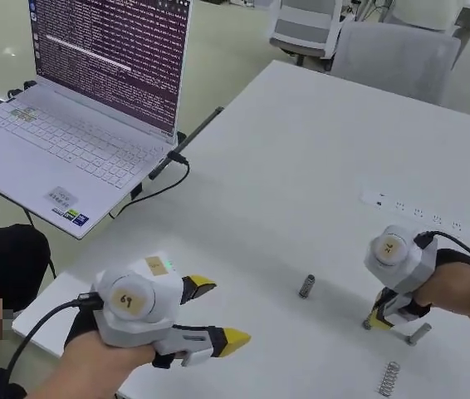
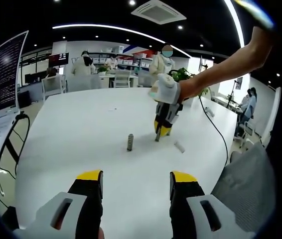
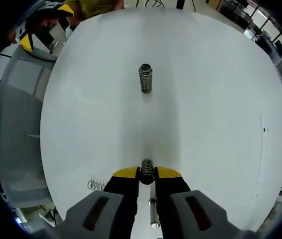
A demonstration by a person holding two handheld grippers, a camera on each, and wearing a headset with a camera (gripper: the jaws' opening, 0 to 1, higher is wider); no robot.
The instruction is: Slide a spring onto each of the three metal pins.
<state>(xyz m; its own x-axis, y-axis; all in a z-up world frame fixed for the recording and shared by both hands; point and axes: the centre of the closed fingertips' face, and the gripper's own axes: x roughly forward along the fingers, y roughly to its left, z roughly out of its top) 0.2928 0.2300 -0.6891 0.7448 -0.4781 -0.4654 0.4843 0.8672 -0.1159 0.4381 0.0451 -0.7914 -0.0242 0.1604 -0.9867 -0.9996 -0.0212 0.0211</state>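
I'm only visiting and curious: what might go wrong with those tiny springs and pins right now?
The right hand-held gripper pinches a spring upright on the table; it could slip or pop out. A bare pin lies close beside that gripper, so a nudge might roll it away. A loose spring lies toward the table's edge and could get swept off.

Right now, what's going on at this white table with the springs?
A person works at a white table with a gripper in each hand. The right gripper is shut on a spring, holding it upright against the tabletop. A second spring already stands upright mid-table, apparently on a pin. A bare pin and a loose spring lie near the right gripper. The left gripper hovers open and empty by the table's near edge.
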